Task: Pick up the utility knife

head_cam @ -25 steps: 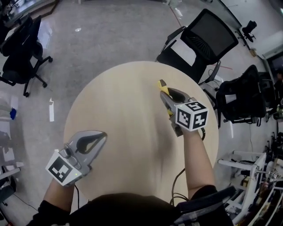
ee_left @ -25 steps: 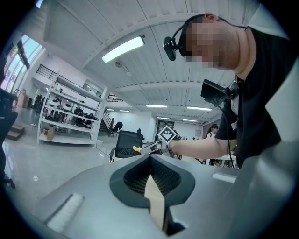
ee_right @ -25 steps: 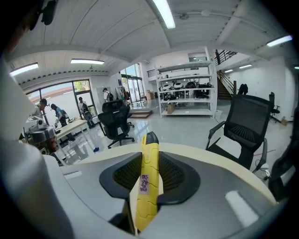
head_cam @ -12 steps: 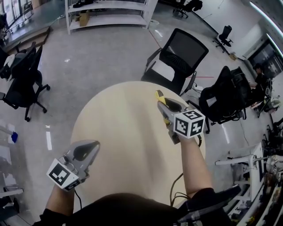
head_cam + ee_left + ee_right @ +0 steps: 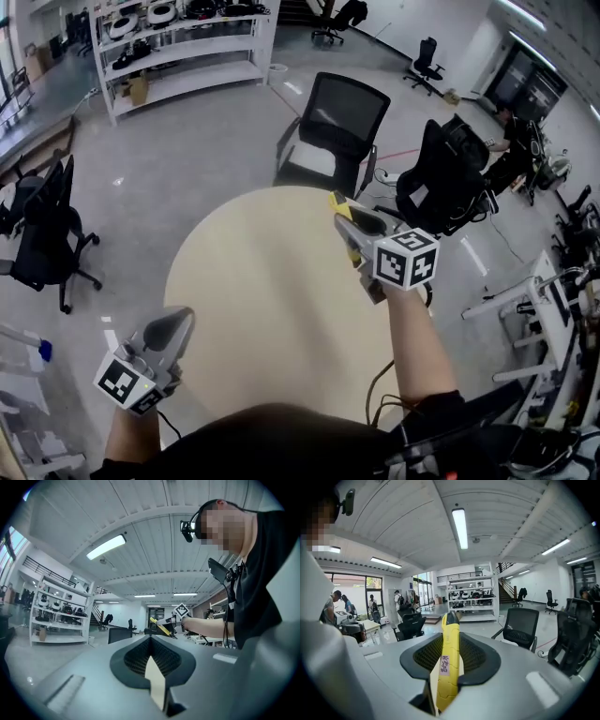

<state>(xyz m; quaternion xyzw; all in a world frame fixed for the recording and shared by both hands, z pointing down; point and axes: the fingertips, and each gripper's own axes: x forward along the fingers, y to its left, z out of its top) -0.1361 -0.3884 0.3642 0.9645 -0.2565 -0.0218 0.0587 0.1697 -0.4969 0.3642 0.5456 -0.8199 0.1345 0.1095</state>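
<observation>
Both grippers have come up over the round table [image 5: 272, 291] in the last second. The utility knife [image 5: 446, 667] has come with the right gripper [image 5: 349, 217], whose jaws are pinched on its yellow body, its tip poking out past them above the table's far edge. We judge the pick-up done, since the knife looks clear of the tabletop. The left gripper [image 5: 176, 326], at the table's near-left edge, has its jaws closed together on nothing. We count one knife, two grippers, one table and two black office chairs [image 5: 336, 117] just beyond the table's far side.
</observation>
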